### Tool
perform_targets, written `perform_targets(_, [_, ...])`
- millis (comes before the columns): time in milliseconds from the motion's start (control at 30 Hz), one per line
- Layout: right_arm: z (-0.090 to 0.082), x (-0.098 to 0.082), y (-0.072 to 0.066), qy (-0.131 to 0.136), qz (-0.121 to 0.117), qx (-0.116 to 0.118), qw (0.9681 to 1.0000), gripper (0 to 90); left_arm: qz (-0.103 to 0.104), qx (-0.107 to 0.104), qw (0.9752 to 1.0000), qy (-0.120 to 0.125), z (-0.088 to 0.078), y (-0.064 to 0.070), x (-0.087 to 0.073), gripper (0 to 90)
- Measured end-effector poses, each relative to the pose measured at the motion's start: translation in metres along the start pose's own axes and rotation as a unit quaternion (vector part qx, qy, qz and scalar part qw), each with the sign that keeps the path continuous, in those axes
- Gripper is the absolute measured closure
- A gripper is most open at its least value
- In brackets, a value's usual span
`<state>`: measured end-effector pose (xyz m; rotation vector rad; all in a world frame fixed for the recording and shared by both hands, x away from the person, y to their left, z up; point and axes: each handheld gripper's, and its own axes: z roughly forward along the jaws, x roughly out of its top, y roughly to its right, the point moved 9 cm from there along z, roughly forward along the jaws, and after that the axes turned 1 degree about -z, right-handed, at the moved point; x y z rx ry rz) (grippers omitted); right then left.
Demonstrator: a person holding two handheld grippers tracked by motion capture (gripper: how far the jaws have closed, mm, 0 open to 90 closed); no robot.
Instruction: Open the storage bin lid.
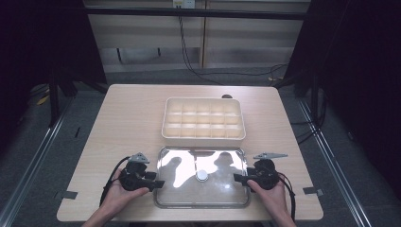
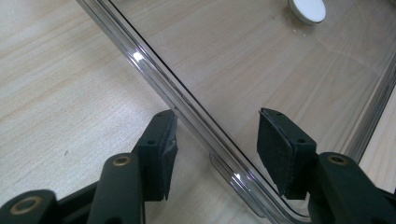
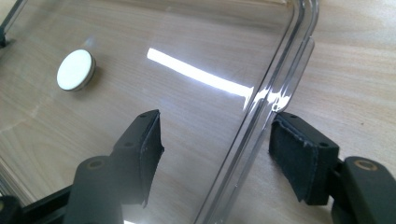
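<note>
Both tongs stand open, each astride one short edge of the clear lid (image 1: 202, 177), none yet pinched on it. The left tongs (image 1: 158, 183) sit at the lid's nine o'clock edge; in the left gripper view the transparent rim (image 2: 187, 107) runs between the two black pads (image 2: 161, 154), one pad outside on the bare wood, the other over the lid's face. The right tongs (image 1: 238, 178) mirror this at the three o'clock edge, and in the right gripper view the rim (image 3: 261, 112) again passes between the pads (image 3: 299, 154) with a gap on each side.

The lid lies flat on the table (image 1: 123, 123) at the six o'clock side, its small white knob (image 1: 202, 175) near the middle. The cream compartment box (image 1: 204, 119) stands just beyond it toward twelve o'clock, uncovered, its cells looking empty.

As a judgement, the work seems to be at its start: the approach is made, but the squeeze, the lift and the setting of the lid on the box all remain.
</note>
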<state>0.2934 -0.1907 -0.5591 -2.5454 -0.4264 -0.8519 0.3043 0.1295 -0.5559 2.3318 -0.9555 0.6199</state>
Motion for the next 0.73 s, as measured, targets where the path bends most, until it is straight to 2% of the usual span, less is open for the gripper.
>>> perform_targets(67, [-0.001, 0.0, 0.001, 0.001, -0.003, -0.004, 1.0, 34.5, -0.002, 0.001, 1.0, 0.002, 0.0, -0.001, 0.0, 47.9])
perform_targets(167, [-0.005, 0.001, 0.003, 0.004, -0.014, -0.012, 0.9998, 34.7, 0.007, 0.022, 0.9997, 0.007, -0.001, -0.005, 0.001, 46.3])
perform_targets(200, [-0.007, 0.002, 0.003, 0.009, -0.011, -0.007, 0.9999, 34.5, 0.007, 0.022, 0.9997, 0.007, -0.001, -0.005, 0.001, 44.5])
perform_targets(233, [-0.009, 0.003, 0.003, 0.017, -0.011, -0.003, 0.9998, 34.0, -0.005, 0.018, 0.9998, 0.011, -0.002, -0.008, 0.001, 41.5])
perform_targets(300, [-0.011, 0.004, 0.002, 0.023, -0.012, 0.001, 0.9997, 34.0, -0.005, 0.019, 0.9997, 0.015, -0.004, -0.008, 0.002, 40.6])
perform_targets(333, [-0.013, 0.005, 0.002, 0.03, -0.017, 0.006, 0.9994, 33.7, -0.004, 0.02, 0.9995, 0.025, -0.005, -0.009, 0.004, 40.6])
perform_targets(400, [-0.023, 0.011, -0.004, 0.061, -0.03, 0.022, 0.9975, 31.0, -0.004, 0.02, 0.9992, 0.033, -0.01, -0.009, 0.005, 36.2])
perform_targets(433, [-0.028, 0.013, -0.006, 0.075, -0.038, 0.025, 0.9961, 28.7, 0.003, 0.027, 0.9983, 0.052, -0.017, -0.008, 0.007, 35.1])
perform_targets(467, [-0.034, 0.015, -0.006, 0.091, -0.041, 0.02, 0.9948, 26.5, 0.006, 0.028, 0.9975, 0.065, -0.022, -0.006, 0.009, 34.0])
perform_targets(500, [-0.04, 0.018, -0.006, 0.105, -0.044, 0.014, 0.9933, 23.6, 0.006, 0.028, 0.9975, 0.065, -0.022, -0.006, 0.009, 32.7])
perform_targets(533, [-0.04, 0.018, -0.006, 0.105, -0.044, 0.014, 0.9933, 23.6, 0.013, 0.029, 0.9965, 0.078, -0.027, -0.004, 0.01, 32.7])
perform_targets(567, [-0.052, 0.022, -0.009, 0.128, -0.045, 0.025, 0.9904, 23.8, 0.025, 0.047, 0.9945, 0.09, -0.035, -0.002, 0.009, 32.3])
perform_targets(633, [-0.058, 0.024, -0.008, 0.138, -0.046, 0.021, 0.9892, 22.8, 0.026, 0.053, 0.9937, 0.095, -0.039, -0.003, 0.008, 31.4])
perform_targets(667, [-0.065, 0.024, -0.007, 0.149, -0.049, 0.02, 0.9874, 22.7, 0.019, 0.05, 0.9926, 0.109, -0.046, -0.004, 0.006, 31.2])
perform_targets(733, [-0.068, 0.023, -0.006, 0.153, -0.047, 0.017, 0.987, 21.8, 0.014, 0.056, 0.9919, 0.113, -0.05, -0.007, 0.005, 31.1])
